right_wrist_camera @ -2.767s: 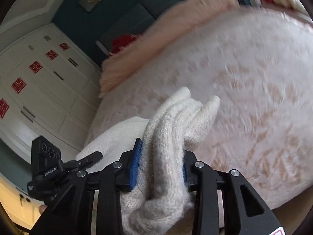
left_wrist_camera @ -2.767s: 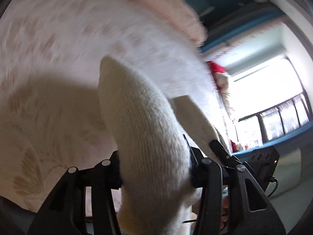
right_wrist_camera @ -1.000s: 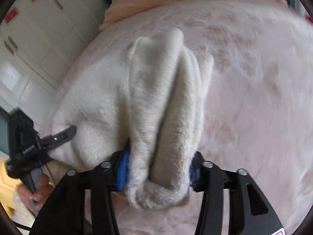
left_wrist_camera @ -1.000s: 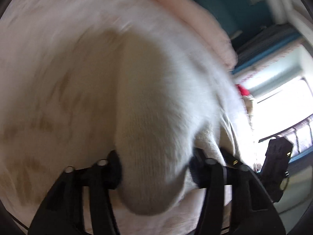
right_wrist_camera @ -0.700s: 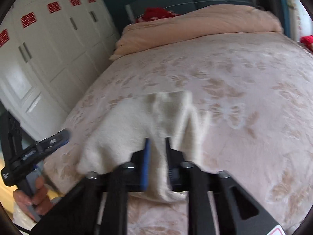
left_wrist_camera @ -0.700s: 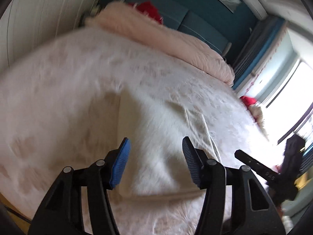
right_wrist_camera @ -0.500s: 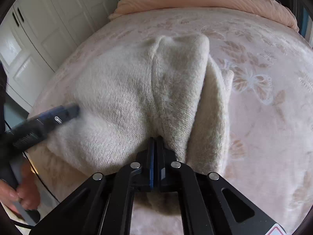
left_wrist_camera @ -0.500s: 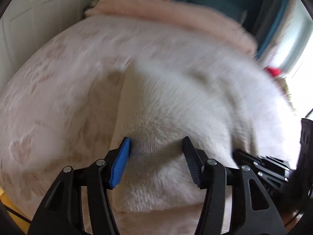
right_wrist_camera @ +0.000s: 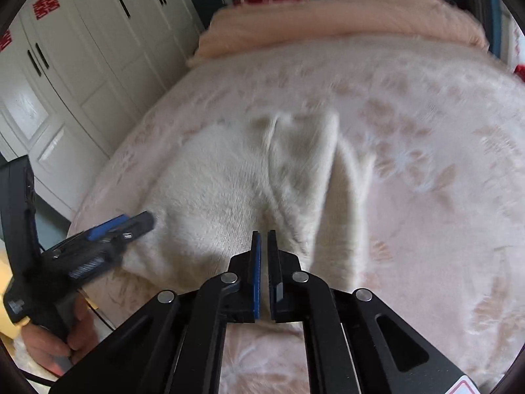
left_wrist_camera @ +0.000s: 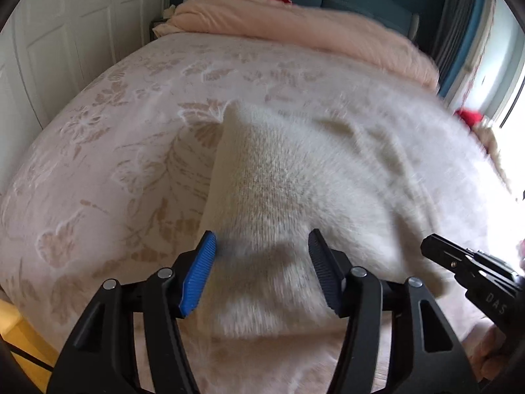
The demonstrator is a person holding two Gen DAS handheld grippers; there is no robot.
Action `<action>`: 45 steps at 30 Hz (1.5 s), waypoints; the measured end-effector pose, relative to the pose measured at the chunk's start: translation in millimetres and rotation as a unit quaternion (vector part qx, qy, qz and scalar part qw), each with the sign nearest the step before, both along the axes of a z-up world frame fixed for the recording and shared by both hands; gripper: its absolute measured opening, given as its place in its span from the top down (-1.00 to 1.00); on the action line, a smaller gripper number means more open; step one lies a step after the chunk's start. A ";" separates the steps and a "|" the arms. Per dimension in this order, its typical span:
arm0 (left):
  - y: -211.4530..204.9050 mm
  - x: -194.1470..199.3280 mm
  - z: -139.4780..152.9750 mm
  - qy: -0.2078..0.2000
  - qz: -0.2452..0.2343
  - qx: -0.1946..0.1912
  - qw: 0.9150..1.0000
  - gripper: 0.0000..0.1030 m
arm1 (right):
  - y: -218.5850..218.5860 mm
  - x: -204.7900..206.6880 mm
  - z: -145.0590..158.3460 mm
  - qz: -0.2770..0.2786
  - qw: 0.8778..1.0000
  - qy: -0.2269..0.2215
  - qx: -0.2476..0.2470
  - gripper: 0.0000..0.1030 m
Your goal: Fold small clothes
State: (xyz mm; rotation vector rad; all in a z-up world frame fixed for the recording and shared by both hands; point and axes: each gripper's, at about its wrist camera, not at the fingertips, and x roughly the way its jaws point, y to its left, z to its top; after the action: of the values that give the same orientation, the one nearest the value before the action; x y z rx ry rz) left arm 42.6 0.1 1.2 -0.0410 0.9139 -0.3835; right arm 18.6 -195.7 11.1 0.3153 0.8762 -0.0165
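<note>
1. A cream knitted garment (left_wrist_camera: pixel 295 177) is seen lying on the near part of the bed, already doubled over, with a raised fold (right_wrist_camera: pixel 302 151) running from near to far along its right side.
2. The left gripper (left_wrist_camera: pixel 261 262) is held above the garment's near left corner; its fingers are set apart and nothing is clamped between them.
3. The right gripper (right_wrist_camera: pixel 264 252) is held above the near edge by the fold; its fingers are almost together, with only a thin slit left, and no cloth is pinched.
4. The step in hand is judged to be the release after a fold. It is done well if both grippers are lifted clear without the fluffy knit being snagged, and if the raised fold is then pressed flat so that the edges line up.
5. The garment is borne by a pale pink bedspread (left_wrist_camera: pixel 108 151) with a leaf pattern; a peach blanket (right_wrist_camera: pixel 344 19) is heaped at the far end.
6. White wardrobe doors (right_wrist_camera: pixel 98 46) are seen at the left, a dark blue wall beyond the bed, and a bright window (left_wrist_camera: pixel 512 75) at the right.
</note>
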 end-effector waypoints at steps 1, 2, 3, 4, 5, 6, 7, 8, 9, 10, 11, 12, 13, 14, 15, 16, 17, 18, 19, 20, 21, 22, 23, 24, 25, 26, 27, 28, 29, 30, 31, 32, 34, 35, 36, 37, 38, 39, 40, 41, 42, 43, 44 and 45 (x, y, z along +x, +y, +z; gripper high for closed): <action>8.8 -5.3 6.8 0.006 0.003 -0.022 1.000 -0.10 | -2.0 -6.0 2.8 -0.003 1.000 -0.002 -0.001 0.92; 14.3 -7.9 8.4 0.012 0.005 -0.035 0.999 -0.10 | -6.5 -11.0 1.5 -0.005 1.000 0.001 0.000 0.92; 18.5 -10.4 7.4 0.022 0.003 -0.044 0.999 -0.10 | -8.8 -13.3 -5.5 -0.006 1.000 0.012 0.000 0.92; 21.3 -11.6 0.1 0.040 0.000 -0.047 0.998 -0.10 | -12.6 -9.6 -21.7 -0.006 1.000 0.029 0.000 0.91; 21.6 -11.6 -6.7 0.049 0.002 -0.039 0.998 -0.10 | -14.8 -6.3 -40.6 -0.003 0.999 0.052 0.009 0.92; 21.0 -10.8 -17.8 0.060 0.009 -0.024 0.998 -0.10 | -17.8 2.1 -56.6 -0.004 0.997 0.069 0.014 0.97; 20.1 -9.5 -29.3 0.070 0.014 -0.010 0.997 -0.10 | -16.2 0.5 -65.2 -0.004 0.997 0.077 0.014 1.00; 20.0 -5.4 -48.3 0.094 0.017 -0.002 0.995 -0.14 | -17.6 0.3 -72.5 -0.003 0.997 0.069 0.022 1.00; 22.5 -2.5 -60.4 0.111 0.023 -0.011 0.994 -0.15 | -19.8 0.1 -71.8 -0.007 0.997 0.066 0.032 1.00; 26.1 -2.1 -64.4 0.114 0.031 -0.026 0.993 -0.17 | -20.5 0.6 -69.2 -0.009 0.997 0.070 0.036 1.00; 29.5 -3.1 -62.9 0.112 0.036 -0.038 0.992 -0.17 | -21.5 0.4 -62.8 -0.012 0.997 0.072 0.037 1.00; 29.8 -4.4 -59.6 0.111 0.038 -0.038 0.992 -0.17 | -23.2 -2.0 -54.6 -0.015 0.997 0.067 0.036 0.99; 29.4 -7.6 -51.1 0.106 0.042 -0.032 0.993 -0.17 | -24.0 -5.5 -43.6 -0.018 0.998 0.056 0.033 0.92; 28.5 -10.8 -43.8 0.098 0.041 -0.027 0.994 -0.15 | -24.3 -11.6 -32.0 -0.020 0.999 0.041 0.027 0.84; 27.0 -15.3 -35.0 0.086 0.039 -0.020 0.995 -0.13 | -25.2 -19.2 -22.5 -0.024 0.999 0.028 0.019 0.82; 24.7 -20.9 -25.7 0.071 0.037 -0.009 0.997 -0.13 | -25.7 -28.4 -13.6 -0.029 0.999 0.019 0.010 0.79; 20.9 -29.9 -12.6 0.046 0.034 0.008 0.998 -0.14 | -26.6 -31.9 -10.2 -0.033 0.999 0.015 0.004 0.73; 17.8 -35.4 -5.8 0.034 0.031 0.016 0.999 -0.14 | -27.3 -37.0 -7.9 -0.037 0.999 0.012 -0.004 0.68; 14.4 -41.6 0.7 0.022 0.027 0.025 0.999 -0.16 | -28.2 -45.5 -4.4 -0.047 0.999 0.012 -0.019 0.57; 10.0 -49.1 7.0 0.010 0.024 0.035 0.999 -0.26 | -27.8 -51.1 -3.5 -0.053 0.998 0.010 -0.029 0.53; 6.7 -55.0 11.4 0.000 0.023 0.043 0.999 -0.31 | -26.6 -58.8 -3.1 -0.061 0.997 0.006 -0.040 0.43; 2.4 -63.7 15.7 -0.015 0.022 0.049 0.998 -0.34 | -25.2 -63.5 -3.5 -0.066 0.997 0.005 -0.047 0.28; -0.3 -68.4 17.4 -0.022 0.022 0.052 0.998 -0.43 | -22.5 -68.9 -4.0 -0.071 0.996 0.004 -0.060 0.10; -3.3 -73.2 18.9 -0.029 0.022 0.055 0.998 -0.56 | -19.2 -74.0 -5.7 -0.074 0.995 0.003 -0.073 0.03; -7.9 -79.8 19.4 -0.036 0.020 0.061 0.997 -0.62 | -17.4 -78.0 -6.0 -0.076 0.994 0.001 -0.080 -0.04; -10.0 -82.2 18.9 -0.041 0.017 0.064 0.997 -0.64 | -14.0 -83.0 -8.0 -0.079 0.993 0.000 -0.090 -0.09; -13.1 -87.0 18.6 -0.046 0.014 0.069 0.996 -0.67 | -10.1 -87.9 -10.1 -0.079 0.992 -0.002 -0.098 -0.11; -16.4 -91.8 17.9 -0.052 0.011 0.075 0.996 -0.70 | -6.8 -91.7 -12.3 -0.081 0.992 -0.004 -0.100 -0.18; -20.8 -98.5 16.9 -0.065 0.005 0.083 0.994 -0.72 | -3.5 -96.3 -15.8 -0.086 0.991 -0.006 -0.104 -0.28; -23.4 -103.3 15.1 -0.073 0.002 0.091 0.993 -0.74 | -1.4 -100.4 -17.3 -0.091 0.990 -0.007 -0.106 -0.33; -26.4 -108.2 13.4 -0.080 -0.002 0.100 0.992 -0.75 | 0.9 -103.1 -20.3 -0.097 0.989 -0.009 -0.107 -0.42; -30.3 -113.4 10.2 -0.090 -0.009 0.108 0.990 -0.75 | 3.4 -106.4 -23.4 -0.101 0.989 -0.011 -0.109 -0.44; -35.2 -119.9 3.6 -0.101 -0.014 0.120 0.988 -0.77 | 7.4 -111.1 -28.9 -0.106 0.988 -0.012 -0.114 -0.45; -37.0 -123.8 -2.1 -0.104 -0.015 0.124 0.987 -0.78 | 9.0 -113.2 -31.9 -0.112 0.987 -0.011 -0.117 -0.46; -37.0 -125.5 -6.6 -0.104 -0.013 0.126 0.987 -0.78 | 9.0 -115.1 -34.1 -0.117 0.986 -0.010 -0.119 -0.46; -36.3 -127.0 -13.4 -0.100 -0.008 0.126 0.987 -0.78 | 8.7 -116.8 -36.5 -0.120 0.986 -0.010 -0.118 -0.47; -35.8 -128.6 -17.5 -0.098 -0.005 0.124 0.987 -0.78 | 7.8 -118.8 -39.4 -0.127 0.985 -0.009 -0.120 -0.50; -34.2 -130.2 -22.7 -0.095 0.000 0.119 0.988 -0.78 | 7.5 -119.7 -42.4 -0.131 0.983 -0.007 -0.125 -0.51; -33.5 -132.0 -26.6 -0.094 0.005 0.118 0.988 -0.78 | 7.1 -120.1 -44.7 -0.131 0.983 -0.005 -0.127 -0.51; -33.1 -133.8 -30.6 -0.094 0.009 0.118 0.989 -0.78 | 6.8 -120.6 -47.7 -0.133 0.983 -0.003 -0.130 -0.51; -32.7 -135.9 -34.7 -0.095 0.011 0.117 0.989 -0.78 | 5.9 -120.9 -50.2 -0.135 0.982 -0.001 -0.131 -0.51; -33.0 -137.2 -37.5 -0.095 0.012 0.119 0.988 -0.78 | 4.5 -121.0 -53.0 -0.136 0.982 0.002 -0.128 -0.51; -33.6 -137.8 -40.7 -0.094 0.011 0.125 0.988 -0.78 | 2.8 -121.2 -56.4 -0.139 0.982 0.005 -0.125 -0.51; -34.2 -137.9 -42.6 -0.093 0.010 0.126 0.988 -0.78 | 1.4 -121.2 -59.3 -0.143 0.982 0.008 -0.124 -0.52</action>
State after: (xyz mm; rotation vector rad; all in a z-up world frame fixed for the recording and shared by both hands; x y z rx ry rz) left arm -95.4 -34.0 -41.4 0.2138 0.7714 -0.2454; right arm -102.6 -194.3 -48.2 0.2048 0.8288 -0.3930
